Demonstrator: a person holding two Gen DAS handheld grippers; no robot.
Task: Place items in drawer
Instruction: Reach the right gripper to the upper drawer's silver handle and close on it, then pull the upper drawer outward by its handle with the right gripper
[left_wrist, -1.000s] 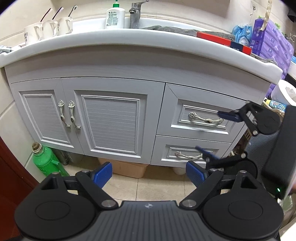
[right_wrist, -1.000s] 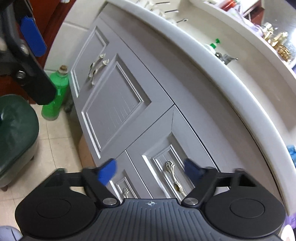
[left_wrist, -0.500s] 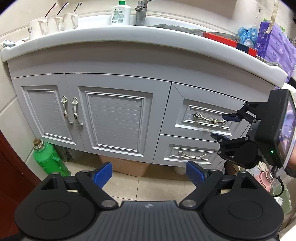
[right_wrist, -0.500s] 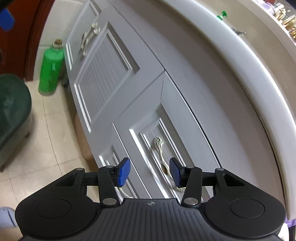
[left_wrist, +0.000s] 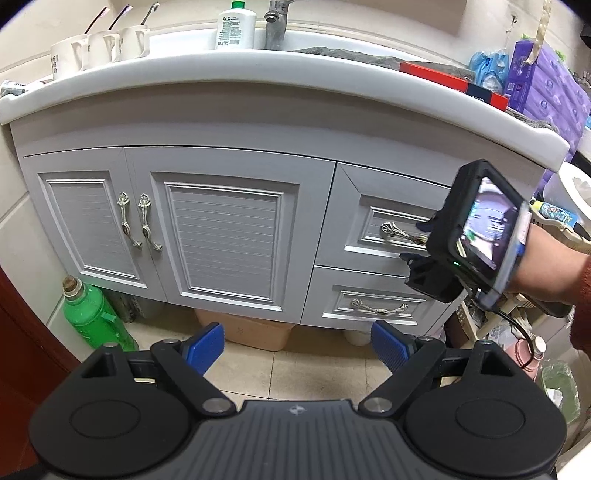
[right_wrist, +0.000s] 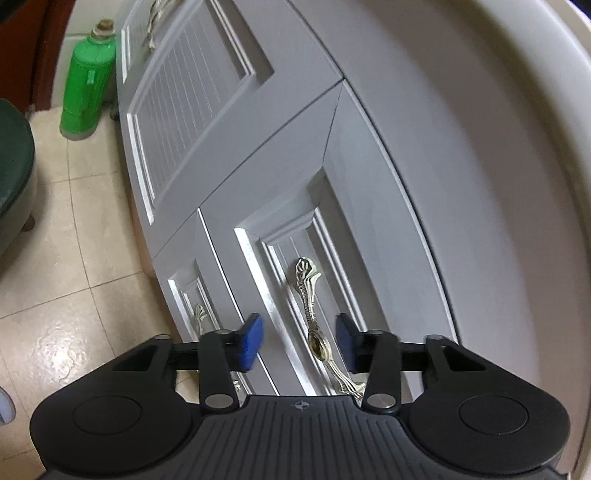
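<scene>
The grey vanity's upper right drawer (left_wrist: 362, 206) is closed and has an ornate metal handle (left_wrist: 399, 232). In the right wrist view that handle (right_wrist: 314, 321) runs between the blue pads of my right gripper (right_wrist: 298, 341). Its jaws are closing, and a gap still shows on each side of the handle. The left wrist view shows a hand holding the right gripper (left_wrist: 415, 240) at this handle. My left gripper (left_wrist: 295, 347) hangs back over the floor, wide open and empty. The lower drawer (left_wrist: 369, 306) is closed too.
On the countertop are cups with toothbrushes (left_wrist: 99, 48), a white bottle (left_wrist: 236, 26), a red box (left_wrist: 443, 79) and purple packs (left_wrist: 546, 81). A green bottle (left_wrist: 92, 317) stands on the floor at the left, a pink bin (left_wrist: 251, 332) under the cabinet, a dark green stool (right_wrist: 11, 166) nearby.
My right gripper has moved in and down to the upper drawer's handle, and its jaws have narrowed around it. The left gripper has kept its place and stayed open.
</scene>
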